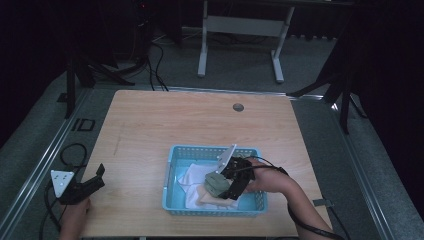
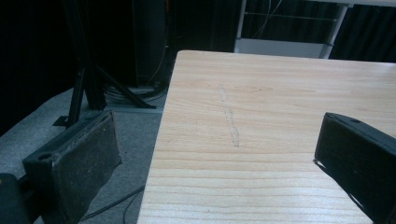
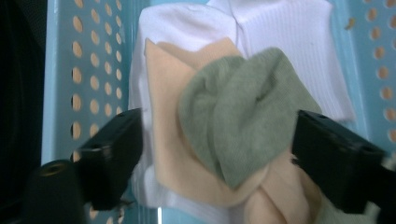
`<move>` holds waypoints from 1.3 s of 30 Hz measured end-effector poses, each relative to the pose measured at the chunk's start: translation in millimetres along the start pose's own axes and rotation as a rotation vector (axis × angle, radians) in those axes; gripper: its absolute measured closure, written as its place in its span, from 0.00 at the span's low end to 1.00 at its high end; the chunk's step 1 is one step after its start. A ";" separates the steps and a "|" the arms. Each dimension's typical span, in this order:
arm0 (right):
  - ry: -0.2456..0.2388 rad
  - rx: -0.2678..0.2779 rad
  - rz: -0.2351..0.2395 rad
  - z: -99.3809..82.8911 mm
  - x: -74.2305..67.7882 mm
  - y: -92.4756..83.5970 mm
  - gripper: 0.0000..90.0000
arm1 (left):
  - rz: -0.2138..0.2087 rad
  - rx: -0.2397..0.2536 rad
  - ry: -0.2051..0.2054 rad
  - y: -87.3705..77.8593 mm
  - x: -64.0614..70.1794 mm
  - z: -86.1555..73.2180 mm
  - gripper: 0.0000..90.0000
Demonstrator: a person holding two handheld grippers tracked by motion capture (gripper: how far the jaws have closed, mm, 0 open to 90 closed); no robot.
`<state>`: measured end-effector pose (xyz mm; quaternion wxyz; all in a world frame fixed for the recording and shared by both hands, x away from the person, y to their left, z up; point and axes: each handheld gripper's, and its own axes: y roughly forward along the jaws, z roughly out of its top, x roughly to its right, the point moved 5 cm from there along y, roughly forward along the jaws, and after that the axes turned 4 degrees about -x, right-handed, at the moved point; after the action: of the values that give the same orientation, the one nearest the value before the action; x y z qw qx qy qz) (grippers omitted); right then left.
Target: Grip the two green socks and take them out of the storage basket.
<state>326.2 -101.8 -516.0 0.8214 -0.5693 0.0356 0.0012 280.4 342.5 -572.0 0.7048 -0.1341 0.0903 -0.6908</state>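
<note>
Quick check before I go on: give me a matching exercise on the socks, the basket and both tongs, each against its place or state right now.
Things:
1. green sock
2. white socks
3. left tongs
4. right tongs

Places or states:
A. at the bottom of the pile in the blue basket
B. open over bare tabletop by the table's left edge
C. on top of the beige sock
D. open, jaws either side of the sock pile

Pairs: 1-C, 2-A, 3-B, 4-D
</note>
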 end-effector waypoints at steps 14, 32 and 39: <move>0.000 -0.092 0.032 13.4 2.0 27.2 0.48 | -0.001 -0.001 -0.002 0.2 -0.1 0.1 0.01; -0.044 -0.088 -0.014 22.4 -1.2 -1.1 0.93 | -0.001 -0.002 -0.003 0.3 -0.2 0.1 0.01; -0.060 -0.085 -0.028 28.7 -3.1 -18.5 0.93 | 0.000 -0.002 -0.003 0.4 -0.2 0.1 0.01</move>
<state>325.5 -81.4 -488.6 0.7970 -0.6040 0.0029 0.0083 280.8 342.7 -572.0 0.7047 -0.1358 0.0899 -0.6906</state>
